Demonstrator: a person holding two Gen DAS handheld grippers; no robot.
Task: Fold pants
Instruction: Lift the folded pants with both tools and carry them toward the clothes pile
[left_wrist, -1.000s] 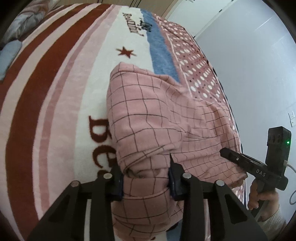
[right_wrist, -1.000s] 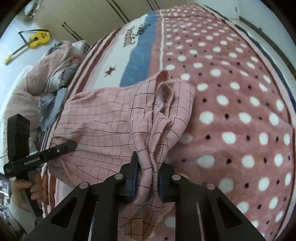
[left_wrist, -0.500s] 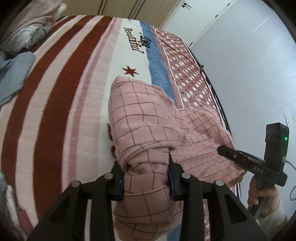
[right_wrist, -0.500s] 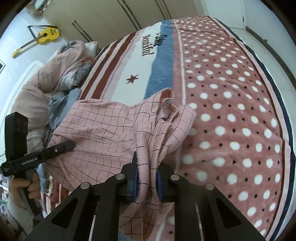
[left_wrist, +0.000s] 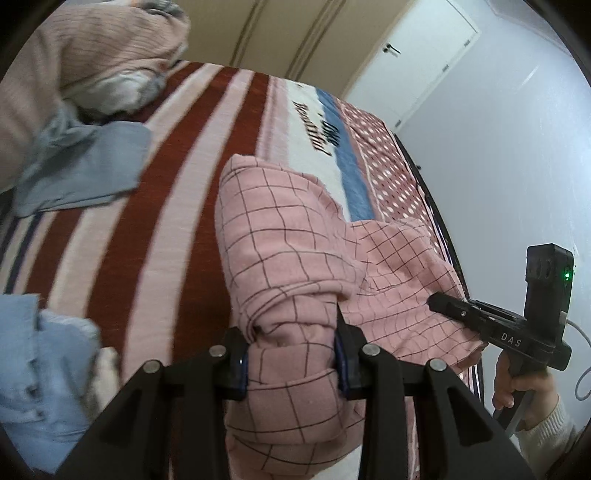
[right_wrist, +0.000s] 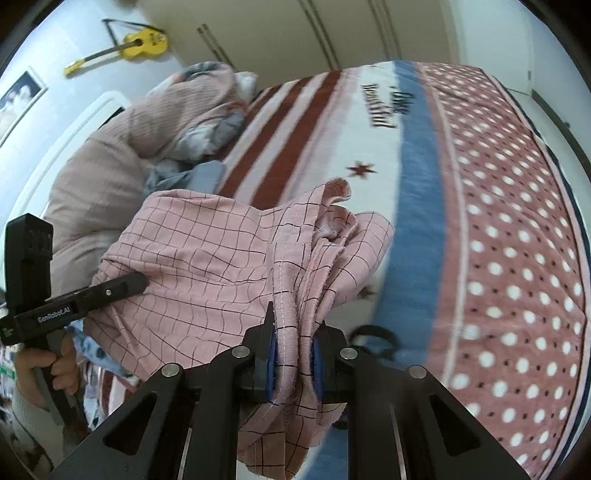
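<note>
The pink checked pants (left_wrist: 295, 236) hang between my two grippers, lifted above the bed. My left gripper (left_wrist: 291, 354) is shut on a thick bunch of the pink cloth. My right gripper (right_wrist: 293, 354) is shut on the stitched hem edge of the pants (right_wrist: 207, 266). In the left wrist view the right gripper (left_wrist: 454, 314) shows at the right, pushed into the cloth. In the right wrist view the left gripper (right_wrist: 125, 286) shows at the left, also in the cloth. The lower part of the pants hangs below both grippers, out of sight.
The bed is covered by a blanket (right_wrist: 498, 221) with red stripes, a blue band and a polka-dot part. A heap of pink bedding and grey-blue clothes (right_wrist: 155, 133) lies at the head end. Light blue clothes (left_wrist: 85, 170) lie left. A yellow guitar (right_wrist: 129, 44) hangs on the wall.
Both grippers have risen and lifted the pants off the blanket. The views now tilt up and show more of the bedding pile, the wall and the wardrobe.
</note>
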